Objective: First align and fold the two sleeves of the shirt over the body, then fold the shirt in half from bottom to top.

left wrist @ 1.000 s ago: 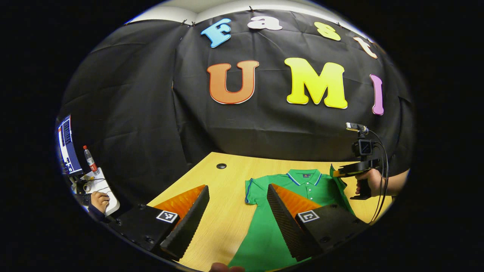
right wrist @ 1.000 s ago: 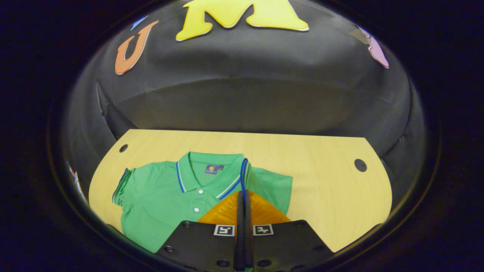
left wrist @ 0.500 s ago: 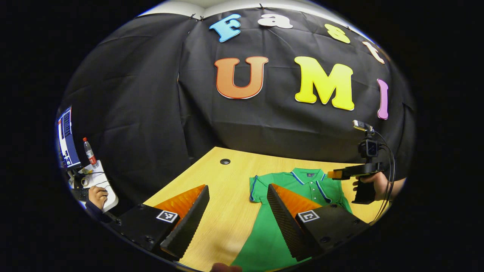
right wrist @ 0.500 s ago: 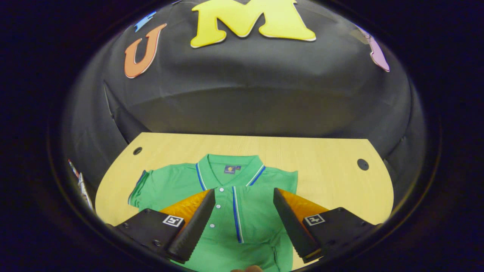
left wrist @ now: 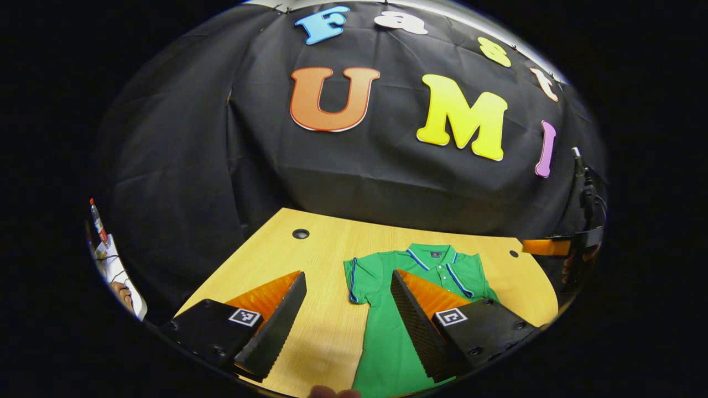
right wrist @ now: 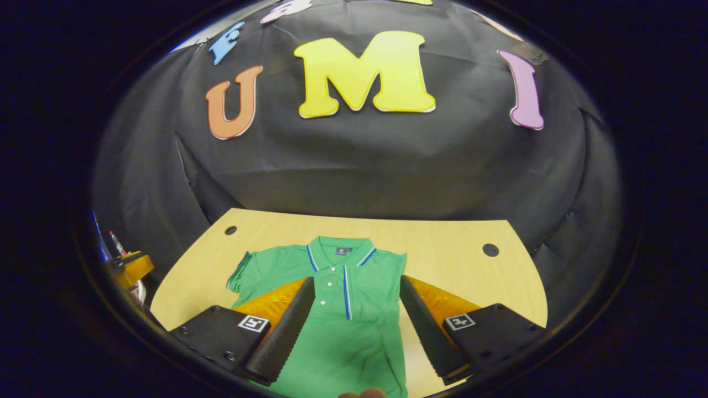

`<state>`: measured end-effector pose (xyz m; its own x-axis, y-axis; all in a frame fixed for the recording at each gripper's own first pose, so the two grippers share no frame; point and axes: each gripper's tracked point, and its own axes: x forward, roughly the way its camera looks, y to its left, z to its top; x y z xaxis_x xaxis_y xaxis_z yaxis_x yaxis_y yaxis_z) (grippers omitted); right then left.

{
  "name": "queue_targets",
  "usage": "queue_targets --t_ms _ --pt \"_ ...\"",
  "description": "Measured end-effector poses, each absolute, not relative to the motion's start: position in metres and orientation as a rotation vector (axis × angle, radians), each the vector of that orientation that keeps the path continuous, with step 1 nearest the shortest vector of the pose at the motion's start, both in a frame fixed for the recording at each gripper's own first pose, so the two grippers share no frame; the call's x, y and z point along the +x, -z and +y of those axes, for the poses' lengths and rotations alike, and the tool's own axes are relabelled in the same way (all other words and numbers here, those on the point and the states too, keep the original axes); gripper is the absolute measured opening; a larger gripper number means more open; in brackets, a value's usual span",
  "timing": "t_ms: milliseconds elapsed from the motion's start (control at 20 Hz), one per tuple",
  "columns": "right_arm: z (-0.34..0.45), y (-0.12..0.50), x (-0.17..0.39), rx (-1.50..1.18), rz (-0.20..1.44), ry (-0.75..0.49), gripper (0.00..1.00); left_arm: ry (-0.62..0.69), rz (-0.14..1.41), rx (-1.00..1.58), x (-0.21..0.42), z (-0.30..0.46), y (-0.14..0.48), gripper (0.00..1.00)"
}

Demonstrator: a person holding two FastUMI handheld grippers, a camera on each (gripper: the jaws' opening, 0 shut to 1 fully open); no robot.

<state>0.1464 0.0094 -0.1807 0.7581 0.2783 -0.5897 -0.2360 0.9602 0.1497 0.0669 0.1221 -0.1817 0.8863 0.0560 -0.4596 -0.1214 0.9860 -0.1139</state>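
The right gripper [right wrist: 354,326] is being held released above the green shirt [right wrist: 343,331] lying flat on the table [right wrist: 442,249]; the left gripper [left wrist: 345,318], also released, is poised near the unfolded sleeve [left wrist: 357,276]. If pinched too deep, body fabric is likely being dragged along.

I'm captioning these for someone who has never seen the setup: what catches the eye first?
The bright green polo shirt lies flat on the pale wooden table, collar toward the black cloth wall. One sleeve is already folded over its body; the other sleeve sticks out. The right gripper and the left gripper hang open above it.
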Motion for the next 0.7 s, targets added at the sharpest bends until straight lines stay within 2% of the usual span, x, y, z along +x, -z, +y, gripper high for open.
queue_targets --t_ms 50,150,350,400,450,500,700 --pt "0.002 0.171 0.137 0.06 0.631 -0.276 0.96 -0.087 0.485 -0.147 0.074 0.126 0.187 0.99" --pt "-0.012 0.153 0.117 0.029 0.598 -0.254 0.99 -0.077 0.493 -0.143 0.1 0.136 0.198 0.98" --pt "-0.026 0.139 0.069 -0.124 0.581 -0.245 0.99 0.017 0.6 -0.248 0.152 0.121 0.246 0.99" --pt "-0.027 0.14 0.062 -0.134 0.579 -0.244 0.96 0.03 0.636 -0.264 0.159 0.118 0.259 0.98" --pt "-0.027 0.141 0.054 -0.129 0.583 -0.245 0.99 0.041 0.667 -0.267 0.166 0.117 0.274 0.99" --pt "-0.03 0.147 0.045 -0.115 0.596 -0.242 0.96 0.054 0.703 -0.267 0.174 0.115 0.289 0.98" --pt "-0.061 0.172 0.023 -0.083 0.679 -0.165 0.96 0.054 0.789 -0.251 0.194 0.116 0.338 0.98"
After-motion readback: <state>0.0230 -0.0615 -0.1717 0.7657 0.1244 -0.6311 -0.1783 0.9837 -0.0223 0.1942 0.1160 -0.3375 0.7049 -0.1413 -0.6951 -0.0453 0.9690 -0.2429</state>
